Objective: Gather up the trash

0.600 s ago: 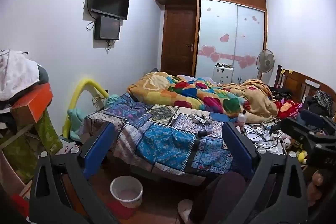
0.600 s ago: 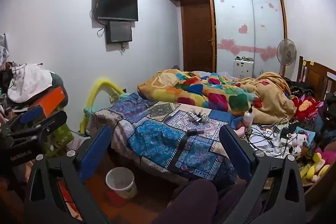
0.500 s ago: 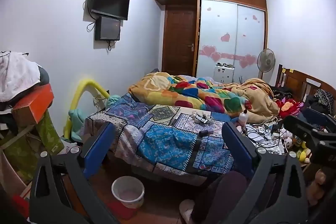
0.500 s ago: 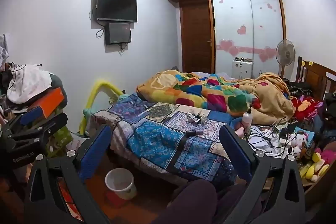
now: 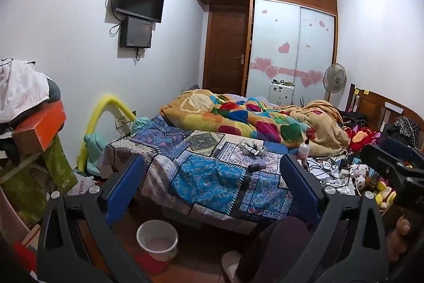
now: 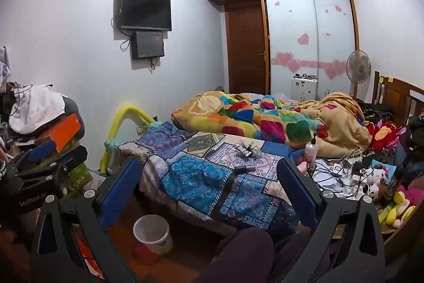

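Note:
A white plastic waste bin (image 5: 157, 239) stands on the floor by the bed's foot; it also shows in the right wrist view (image 6: 151, 233). On the patchwork bedspread (image 5: 209, 174) lie a crumpled clump of wrappers (image 5: 250, 146) and a small dark tube (image 5: 256, 166), which show in the right wrist view as the clump (image 6: 246, 149) and the tube (image 6: 245, 169). My left gripper (image 5: 212, 192) is open and empty, well short of the bed. My right gripper (image 6: 208, 190) is open and empty too.
A white bottle (image 5: 304, 149), tangled cables (image 6: 336, 171) and plush toys (image 6: 379, 184) crowd the bed's right side. A colourful blanket (image 5: 251, 121) is heaped behind. Boxes and clothes (image 5: 29, 129) pile up at left. My knee (image 6: 238, 253) is below.
Both views have shifted very slightly; the bin sits a little lower in the left wrist view. Both grippers stay open and empty.

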{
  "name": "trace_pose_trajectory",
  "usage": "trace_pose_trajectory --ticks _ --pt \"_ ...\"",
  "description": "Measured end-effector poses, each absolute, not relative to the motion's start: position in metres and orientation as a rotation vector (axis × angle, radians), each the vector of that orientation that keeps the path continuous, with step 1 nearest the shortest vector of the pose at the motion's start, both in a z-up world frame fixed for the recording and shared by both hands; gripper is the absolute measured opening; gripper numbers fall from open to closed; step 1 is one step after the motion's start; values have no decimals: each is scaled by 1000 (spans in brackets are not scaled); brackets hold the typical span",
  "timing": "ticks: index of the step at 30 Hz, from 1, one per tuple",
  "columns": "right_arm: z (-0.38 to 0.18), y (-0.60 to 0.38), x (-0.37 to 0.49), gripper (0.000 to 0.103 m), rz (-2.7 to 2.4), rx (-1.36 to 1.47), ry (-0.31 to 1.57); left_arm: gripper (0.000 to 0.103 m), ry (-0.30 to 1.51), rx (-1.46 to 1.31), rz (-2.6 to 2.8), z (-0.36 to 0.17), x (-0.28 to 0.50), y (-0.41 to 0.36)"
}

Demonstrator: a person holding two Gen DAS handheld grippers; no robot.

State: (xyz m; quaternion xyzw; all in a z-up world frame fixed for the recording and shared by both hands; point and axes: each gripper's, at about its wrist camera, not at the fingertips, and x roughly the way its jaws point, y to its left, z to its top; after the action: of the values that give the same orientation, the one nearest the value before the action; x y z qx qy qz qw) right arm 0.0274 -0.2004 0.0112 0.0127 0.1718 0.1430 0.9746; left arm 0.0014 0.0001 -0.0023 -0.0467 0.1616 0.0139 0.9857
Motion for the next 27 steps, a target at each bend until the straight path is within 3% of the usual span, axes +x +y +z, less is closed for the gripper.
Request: trace_pose_trajectory --ticks 27 --pt "13 -200 25 103 290 24 343 103 323 -92 28 -6 -1 -3"
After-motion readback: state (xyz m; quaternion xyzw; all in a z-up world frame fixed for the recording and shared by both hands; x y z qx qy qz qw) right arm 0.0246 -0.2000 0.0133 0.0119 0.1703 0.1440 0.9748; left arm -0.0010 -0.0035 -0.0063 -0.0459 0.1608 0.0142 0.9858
